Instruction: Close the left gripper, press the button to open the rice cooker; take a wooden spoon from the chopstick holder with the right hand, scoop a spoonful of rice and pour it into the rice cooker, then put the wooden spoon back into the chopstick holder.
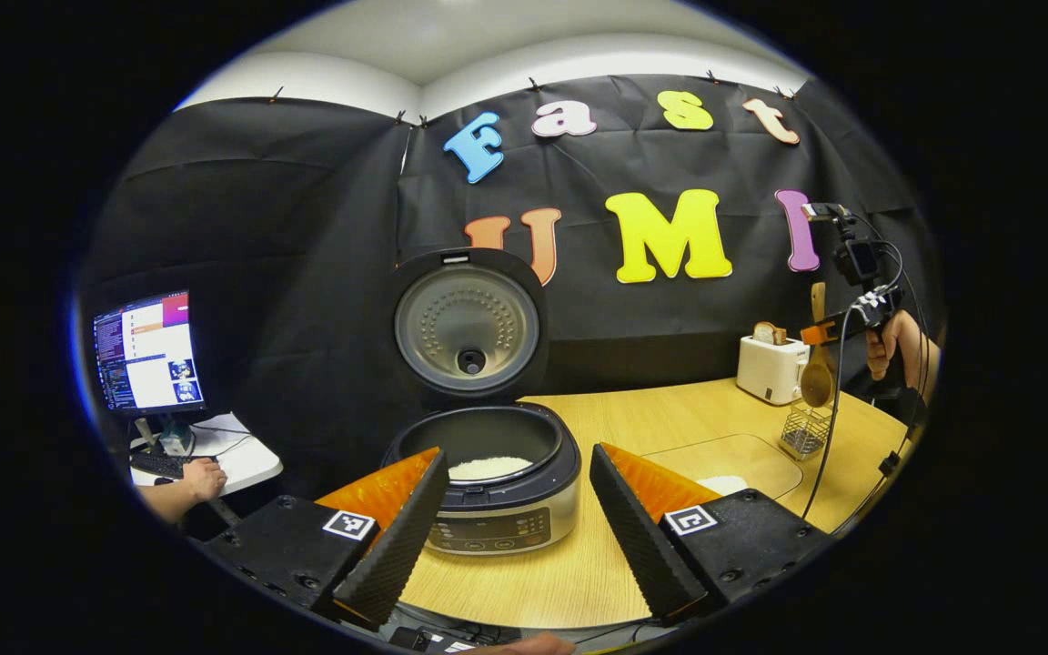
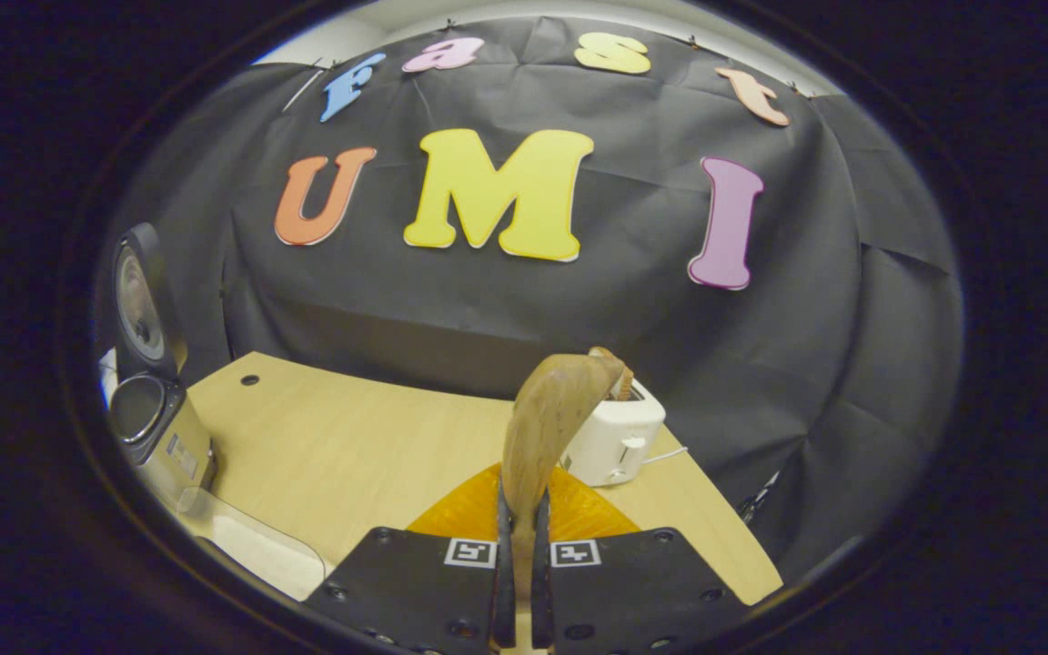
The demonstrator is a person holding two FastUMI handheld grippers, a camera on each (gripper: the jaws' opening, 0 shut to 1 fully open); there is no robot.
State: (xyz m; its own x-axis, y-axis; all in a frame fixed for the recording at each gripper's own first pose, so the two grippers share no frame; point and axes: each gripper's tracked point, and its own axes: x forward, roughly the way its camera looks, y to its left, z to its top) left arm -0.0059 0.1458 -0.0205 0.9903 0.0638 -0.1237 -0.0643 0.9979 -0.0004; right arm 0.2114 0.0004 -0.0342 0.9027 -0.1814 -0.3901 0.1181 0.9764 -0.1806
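Rice cooker lid up, rice inside. My left gripper spread, just before cooker. My right gripper pinching wooden spoon handle, above chopstick holder, well right of cooker. Judged step: returning spoon. Next: lower into holder, release.
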